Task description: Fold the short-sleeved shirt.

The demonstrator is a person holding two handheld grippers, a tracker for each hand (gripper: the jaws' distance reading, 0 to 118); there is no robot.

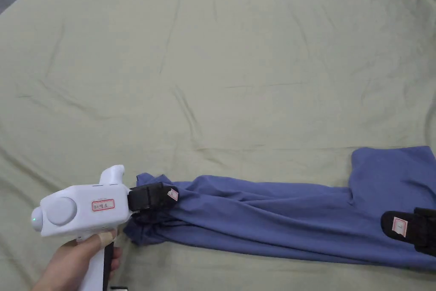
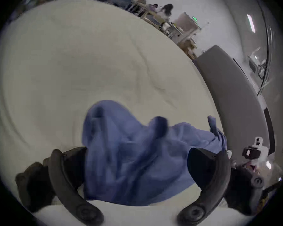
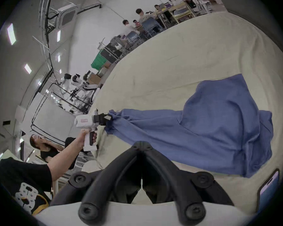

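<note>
Down in the lower left of the head view, a hand [image 1: 74, 257] is gripping the white handle of the left gripper [image 1: 159, 202], whose black tip is sitting against the bunched end of the blue shirt [image 1: 272, 219]. From that gripper's own view, the jaws are standing wide apart with crumpled blue cloth heaped between them, not pressed from both sides. Across the lower part of the head view the shirt is lying stretched in a long rumpled band over the pale green sheet [image 1: 213, 70], widening into a flatter panel at the right edge. Over there the right gripper [image 1: 394, 224] is hovering above that broad end, and in its own view its jaws are meeting tip to tip, pinching nothing, with the shirt lying beyond them. At the lower right of that view a phone [image 3: 268, 190] is resting on the sheet.
</note>
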